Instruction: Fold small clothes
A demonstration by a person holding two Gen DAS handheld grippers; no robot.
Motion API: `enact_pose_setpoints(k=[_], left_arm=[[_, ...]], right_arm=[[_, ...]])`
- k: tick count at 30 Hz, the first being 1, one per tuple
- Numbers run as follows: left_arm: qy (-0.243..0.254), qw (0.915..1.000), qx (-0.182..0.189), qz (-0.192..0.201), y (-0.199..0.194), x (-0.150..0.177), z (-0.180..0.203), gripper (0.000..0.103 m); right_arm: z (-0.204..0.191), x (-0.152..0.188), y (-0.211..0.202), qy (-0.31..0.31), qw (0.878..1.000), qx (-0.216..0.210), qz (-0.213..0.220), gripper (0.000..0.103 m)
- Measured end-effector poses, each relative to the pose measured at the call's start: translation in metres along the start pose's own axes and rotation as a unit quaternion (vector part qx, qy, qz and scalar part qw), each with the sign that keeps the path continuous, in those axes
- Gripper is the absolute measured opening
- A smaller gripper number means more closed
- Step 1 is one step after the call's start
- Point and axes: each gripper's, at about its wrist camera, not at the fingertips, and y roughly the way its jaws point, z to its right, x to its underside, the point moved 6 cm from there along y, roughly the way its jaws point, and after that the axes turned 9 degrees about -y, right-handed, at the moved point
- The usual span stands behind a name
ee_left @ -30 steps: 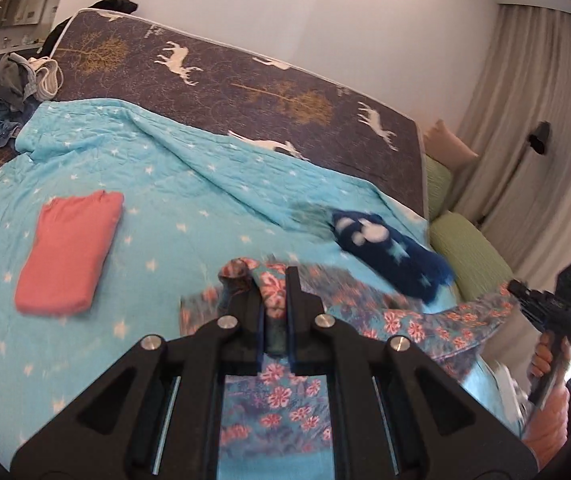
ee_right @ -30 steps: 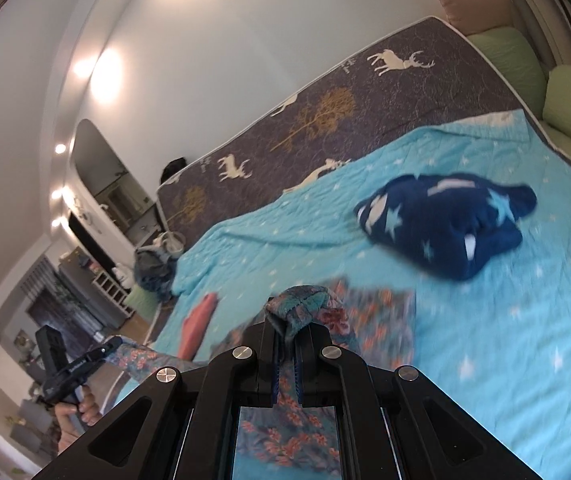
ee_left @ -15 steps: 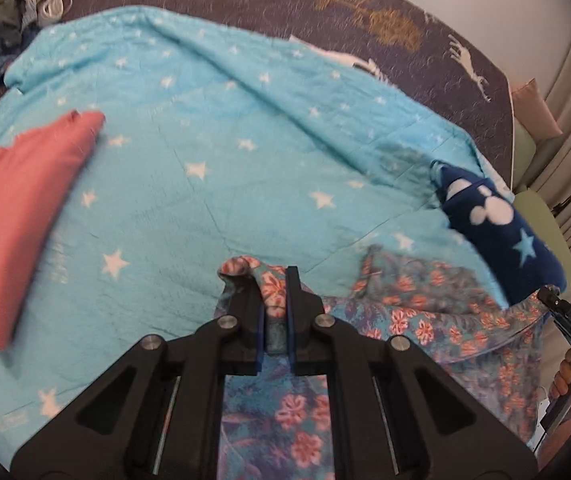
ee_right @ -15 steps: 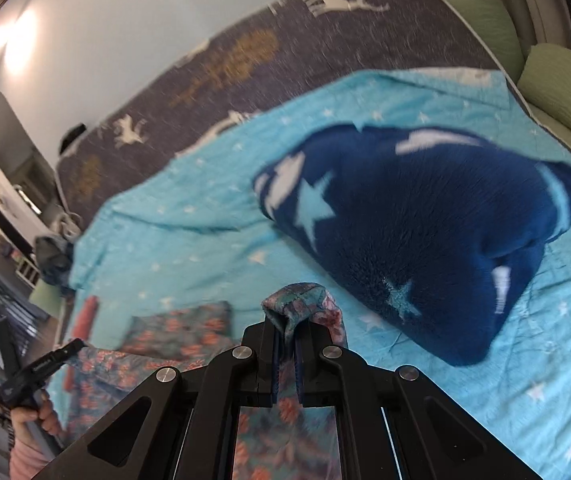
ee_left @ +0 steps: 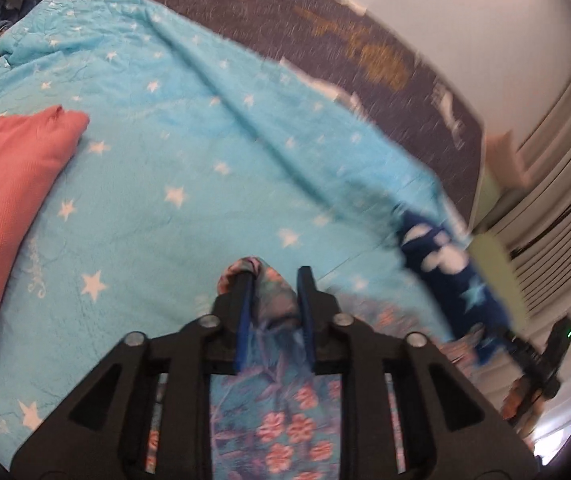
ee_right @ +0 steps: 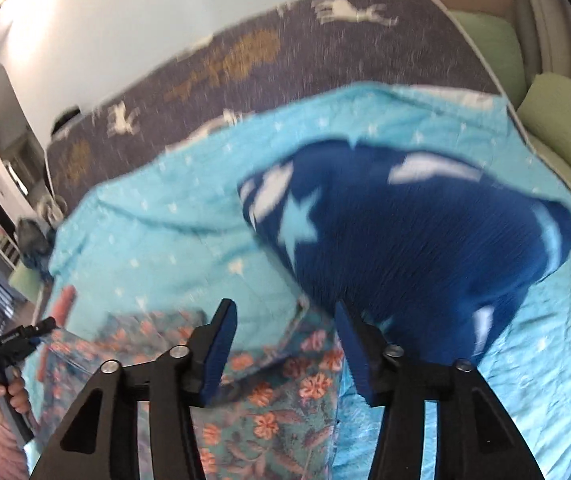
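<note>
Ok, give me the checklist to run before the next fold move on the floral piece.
1. Right gripper released: ok, jaws wide apart, nothing between them.
2. Left gripper released: not ok, jaws parted but a bunch of floral garment sits between them.
3. Floral garment lying flat on the blue star quilt: cannot tell, blurred.
4. Navy star blanket clear of the garment: not ok, it sits right against the garment's far edge.
5. Folded pink garment out of the way: ok, off to the left.
</note>
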Motion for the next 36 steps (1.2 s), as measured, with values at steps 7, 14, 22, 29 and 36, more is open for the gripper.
enact_pose_setpoints(k=[7, 14, 22, 29, 36], left_arm=[[0.044, 0.9979, -0.004, 0.048, -0.041, 0.004, 0.019, 0.035], [0.21, 0.973, -0.005, -0.095, 0.007, 0.102, 0.066, 0.035], [0.308, 0.9393, -0.104, -0.109, 0.089, 0.12, 0.077, 0.035], [0.178, 0.9662, -0.185, 0.023, 0.036, 0.042, 0.018, 0.035], [0.087, 0.9937, -0.066, -0.025, -0.107, 0.136, -0.036, 0.06]], right_arm=[[-0.045, 0.031, -0.037, -0.099, 0.994, -0.032, -0.027, 0.056], [-0.11, 0.082, 0.03, -0.219, 0.965, 0.01, -0.144, 0.035], [-0.095, 0.034, 0.086, -0.149, 0.979, 0.045, -0.132, 0.031], [-0.042, 0.021, 0.058, -0.026, 0.994, 0.035, -0.096, 0.033], [-0.001, 0.125, -0.106, 0.024, 0.997, -0.051, -0.048, 0.049]])
